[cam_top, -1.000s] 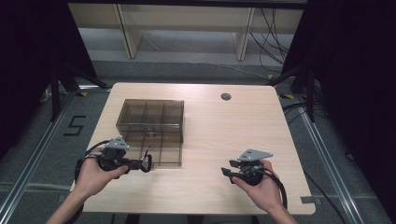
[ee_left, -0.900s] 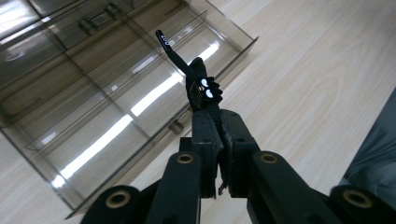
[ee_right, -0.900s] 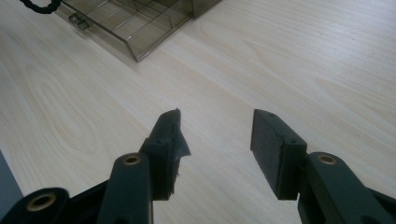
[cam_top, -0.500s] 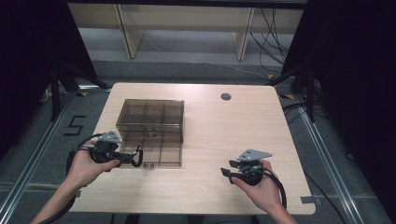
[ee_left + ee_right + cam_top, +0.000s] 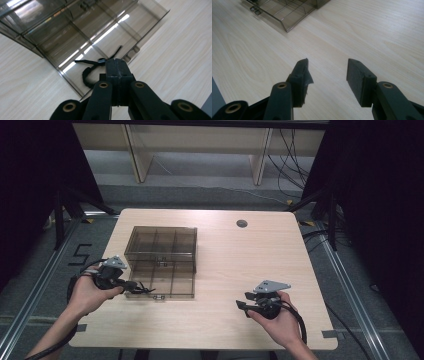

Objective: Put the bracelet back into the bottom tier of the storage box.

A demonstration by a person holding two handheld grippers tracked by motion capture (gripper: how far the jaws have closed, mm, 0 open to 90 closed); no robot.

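The left gripper [image 5: 131, 285] has drawn back toward the near-left corner of the table [image 5: 225, 255]; a second ago it sat farther in, alongside the front of the smoky compartment box [image 5: 160, 261], and now it is off that corner with its tips at the front wall. Its jaws are pressed together, and a black cord [image 5: 93, 68], looped and thin, runs from the tips into the nearest front compartment, so I judge it pinched there and being pulled out or laid in; which, I cannot tell. The right gripper [image 5: 327, 75] has hardly budged between the frames, resting low over bare wood at the near right, jaws spread wide and holding nothing.
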